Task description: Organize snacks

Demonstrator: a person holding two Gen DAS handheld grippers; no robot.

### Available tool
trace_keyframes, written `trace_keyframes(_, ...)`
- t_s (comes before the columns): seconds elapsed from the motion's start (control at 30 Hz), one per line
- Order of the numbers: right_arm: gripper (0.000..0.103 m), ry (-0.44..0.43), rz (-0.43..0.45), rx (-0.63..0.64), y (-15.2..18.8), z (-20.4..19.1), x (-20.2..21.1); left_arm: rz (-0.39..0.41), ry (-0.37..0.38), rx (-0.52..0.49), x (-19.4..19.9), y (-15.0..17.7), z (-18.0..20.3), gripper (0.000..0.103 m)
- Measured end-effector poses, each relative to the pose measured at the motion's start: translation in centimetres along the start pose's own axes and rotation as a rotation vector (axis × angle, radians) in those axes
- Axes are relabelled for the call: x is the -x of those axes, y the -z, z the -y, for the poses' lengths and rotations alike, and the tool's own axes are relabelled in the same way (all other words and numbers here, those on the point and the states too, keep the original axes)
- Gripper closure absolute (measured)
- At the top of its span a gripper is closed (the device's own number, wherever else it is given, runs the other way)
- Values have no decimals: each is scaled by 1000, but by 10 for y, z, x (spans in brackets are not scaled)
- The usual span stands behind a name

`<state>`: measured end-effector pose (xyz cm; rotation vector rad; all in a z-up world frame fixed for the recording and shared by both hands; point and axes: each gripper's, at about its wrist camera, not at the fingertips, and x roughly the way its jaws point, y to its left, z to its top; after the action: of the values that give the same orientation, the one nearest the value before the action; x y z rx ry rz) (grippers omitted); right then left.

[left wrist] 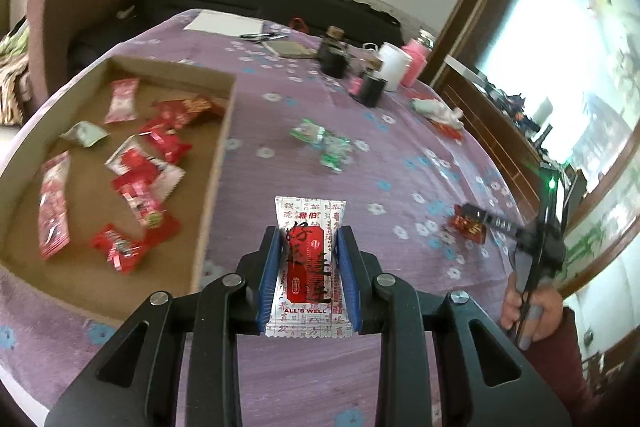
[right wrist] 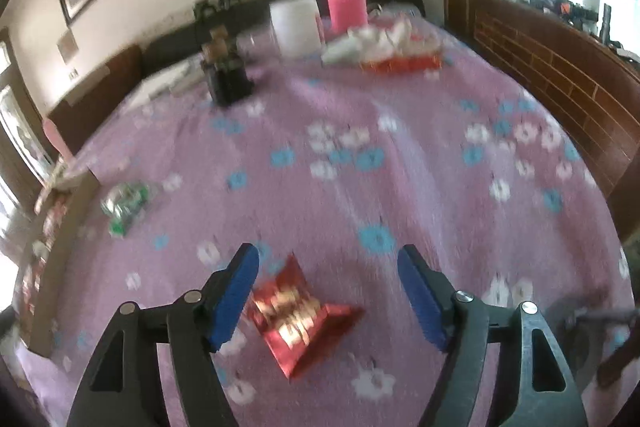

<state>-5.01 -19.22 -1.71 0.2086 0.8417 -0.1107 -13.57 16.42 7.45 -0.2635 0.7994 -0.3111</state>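
The white-and-red snack packet [left wrist: 310, 269] looks light, thin and crinkly, best pinched across its flat middle. The left gripper [left wrist: 309, 263] is clenched on exactly that, right of the cardboard tray [left wrist: 212, 167]. The right gripper [right wrist: 329, 293] stands released, straddling 1 red foil packet [right wrist: 300, 319] on the tablecloth [right wrist: 400, 167].

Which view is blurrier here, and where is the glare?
Right wrist view: motion blur smears the tablecloth and red packet. Left wrist view: the held white packet is sharp, the box slightly soft. Both blow out at the window.
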Motion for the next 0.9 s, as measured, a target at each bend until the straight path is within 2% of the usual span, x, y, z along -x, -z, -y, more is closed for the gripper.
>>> trace_keyframes(0.3, 31, 35, -48, 60, 17, -25, -2, 41, -53, 69, 22, 3, -41, 77)
trace_keyframes(0.37, 39, 50, -23, 71, 20, -29, 2, 52, -73, 90, 27, 2, -51, 77)
trace_keyframes(0.43, 54, 70, 17, 85, 22, -32, 9, 61, -89, 111, 32, 2, -62, 77)
trace_keyframes(0.5, 62, 83, 39, 101, 20, -33, 16, 68, -106, 135, 35, 1, -73, 77)
trace_keyframes(0.57, 66, 84, 40, 125, 19, -34, 19, 75, -124, 173, 39, 1, -88, 77)
trace_keyframes(0.63, 78, 78, 35, 148, 20, -35, 20, 83, -140, 203, 43, 0, -99, 77)
trace_keyframes(0.7, 85, 58, 34, 146, 21, -36, 21, 93, -156, 218, 47, 0, -107, 77)
trace_keyframes(0.9, 90, -27, 63, 118, 18, -38, 37, 103, -177, 247, 51, 1, -124, 77)
